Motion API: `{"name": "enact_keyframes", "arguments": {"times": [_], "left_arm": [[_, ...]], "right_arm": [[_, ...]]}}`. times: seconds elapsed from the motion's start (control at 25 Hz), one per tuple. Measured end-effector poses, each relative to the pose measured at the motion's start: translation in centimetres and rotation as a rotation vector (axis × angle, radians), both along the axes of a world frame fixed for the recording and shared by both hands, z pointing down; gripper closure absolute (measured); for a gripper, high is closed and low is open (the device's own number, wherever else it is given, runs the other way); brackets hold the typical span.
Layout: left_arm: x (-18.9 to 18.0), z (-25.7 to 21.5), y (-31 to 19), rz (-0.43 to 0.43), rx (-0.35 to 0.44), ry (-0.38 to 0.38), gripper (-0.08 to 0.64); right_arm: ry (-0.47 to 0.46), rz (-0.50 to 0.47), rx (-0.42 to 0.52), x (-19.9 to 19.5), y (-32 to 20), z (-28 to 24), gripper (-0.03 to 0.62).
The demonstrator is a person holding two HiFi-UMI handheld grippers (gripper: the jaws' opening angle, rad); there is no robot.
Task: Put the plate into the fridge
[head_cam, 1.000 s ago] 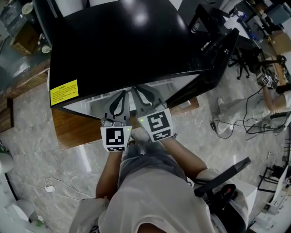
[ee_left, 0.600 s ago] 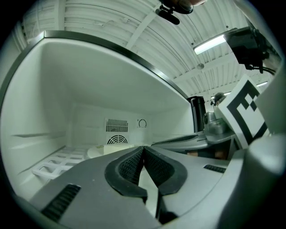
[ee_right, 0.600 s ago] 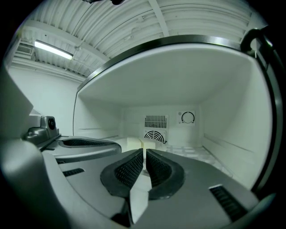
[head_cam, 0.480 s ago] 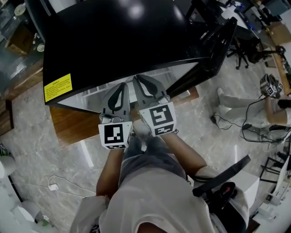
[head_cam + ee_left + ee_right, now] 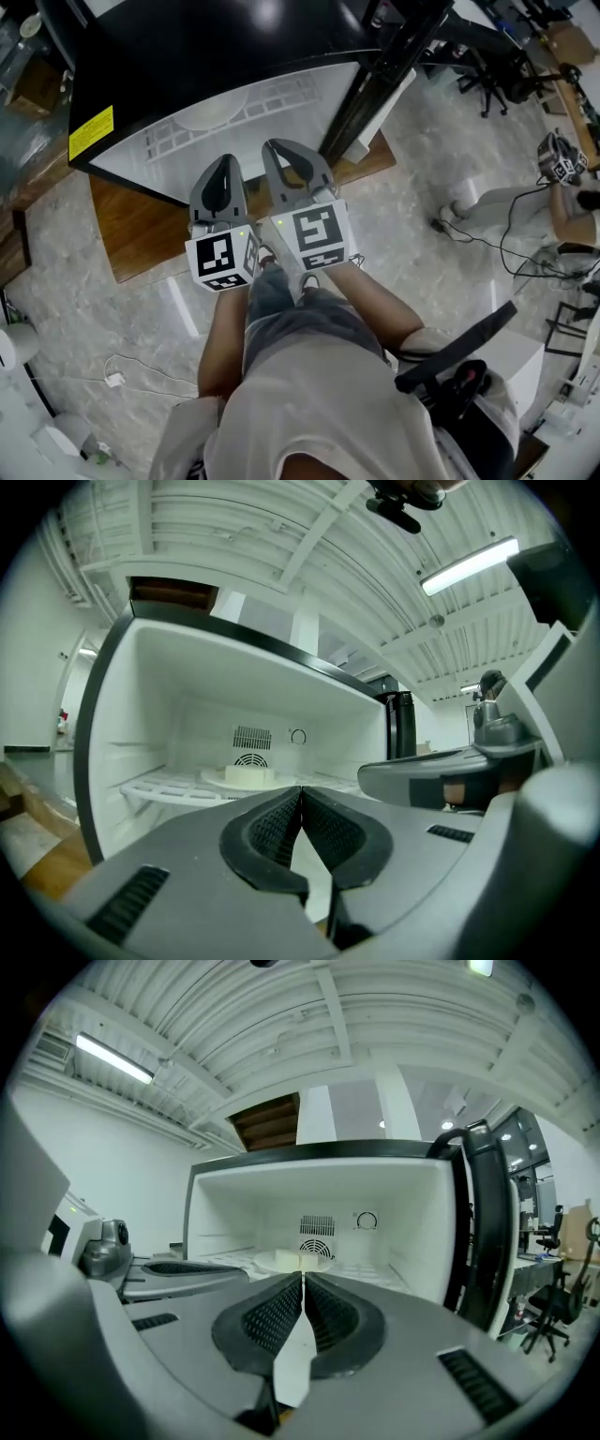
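Both grippers have drawn back out of the fridge (image 5: 216, 47). The left gripper (image 5: 301, 791) has its jaws shut on nothing, and the right gripper (image 5: 303, 1279) has just been closing its jaws, empty too. The plate (image 5: 298, 1260) sits straight ahead on the wire shelf (image 5: 159, 785) inside, apart from both, and the right gripper seems slightly nearer.

Wood board (image 5: 141, 230) sits on marble floor (image 5: 56, 281). White plug (image 5: 113, 380) below-L of board; black cables (image 5: 487, 242) and office chair (image 5: 483, 73) to its R.

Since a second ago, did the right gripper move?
Yes. The right gripper has backed away from the fridge toward the person. Its tips now sit clear of the black front edge. Its jaws have just been closing and are shut on nothing.
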State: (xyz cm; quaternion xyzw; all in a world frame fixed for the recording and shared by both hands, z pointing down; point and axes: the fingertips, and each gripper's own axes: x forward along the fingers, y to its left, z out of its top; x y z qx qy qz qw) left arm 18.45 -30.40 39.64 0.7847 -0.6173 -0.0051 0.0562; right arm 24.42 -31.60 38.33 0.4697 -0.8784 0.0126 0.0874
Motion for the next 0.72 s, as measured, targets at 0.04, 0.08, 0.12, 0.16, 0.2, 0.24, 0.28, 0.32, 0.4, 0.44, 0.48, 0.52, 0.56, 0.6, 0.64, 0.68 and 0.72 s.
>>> {"name": "enact_keyframes", "arguments": {"times": [0.04, 0.08, 0.12, 0.16, 0.2, 0.24, 0.28, 0.32, 0.4, 0.44, 0.48, 0.52, 0.56, 0.6, 0.64, 0.68, 0.72], "left_arm": [[0.1, 0.4, 0.7, -0.009, 0.000, 0.000, 0.540], [0.8, 0.9, 1.9, -0.016, 0.001, 0.000, 0.540], [1.9, 1.2, 3.8, -0.022, 0.004, -0.001, 0.540], [3.5, 1.4, 5.9, -0.030, 0.009, -0.002, 0.540], [5.3, 1.2, 8.3, -0.037, 0.016, -0.002, 0.540], [7.4, 0.7, 10.9, -0.046, 0.024, -0.001, 0.540], [9.7, 0.1, 13.7, -0.053, 0.030, 0.001, 0.540], [12.2, -0.6, 16.7, -0.059, 0.035, 0.003, 0.540], [17.2, -2.2, 22.3, -0.059, 0.043, 0.008, 0.540], [19.1, -3.2, 24.3, -0.055, 0.043, 0.010, 0.540], [20.4, -4.6, 25.4, -0.051, 0.042, 0.011, 0.540], [21.0, -6.1, 25.8, -0.046, 0.040, 0.013, 0.540], [21.4, -7.5, 26.1, -0.040, 0.039, 0.014, 0.540], [21.7, -8.4, 26.7, -0.033, 0.040, 0.011, 0.540], [22.1, -8.6, 27.9, -0.026, 0.043, 0.005, 0.540], [22.5, -8.3, 29.5, -0.021, 0.047, -0.003, 0.540], [22.8, -7.9, 30.9, -0.019, 0.051, -0.010, 0.540]], "right_arm": [[-0.005, -0.004, -0.007, 0.2, 0.8, 0.5, 0.568], [-0.012, -0.008, -0.014, 1.0, 2.2, 1.0, 0.568], [-0.020, -0.011, -0.018, 2.2, 4.1, 1.6, 0.568], [-0.026, -0.016, -0.018, 3.9, 6.4, 1.8, 0.568], [-0.028, -0.022, -0.014, 5.9, 8.9, 1.8, 0.570], [-0.028, -0.030, -0.007, 8.0, 11.5, 1.5, 0.572], [-0.028, -0.037, -0.001, 10.4, 14.3, 1.0, 0.574], [-0.029, -0.041, 0.002, 13.0, 17.3, 0.4, 0.574], [-0.030, -0.042, 0.002, 17.8, 22.9, -0.9, 0.574], [-0.030, -0.039, 0.000, 19.6, 24.8, -1.9, 0.574], [-0.030, -0.037, 0.000, 20.8, 25.9, -3.2, 0.575], [-0.029, -0.036, 0.000, 21.3, 26.3, -4.7, 0.574], [-0.029, -0.038, 0.002, 21.5, 26.5, -6.0, 0.575], [-0.031, -0.040, 0.003, 21.6, 27.0, -6.8, 0.575], [-0.036, -0.042, 0.005, 21.8, 28.2, -6.9, 0.575], [-0.043, -0.042, 0.006, 22.2, 29.7, -6.5, 0.575], [-0.053, -0.042, 0.006, 22.4, 31.0, -6.1, 0.575]]}}
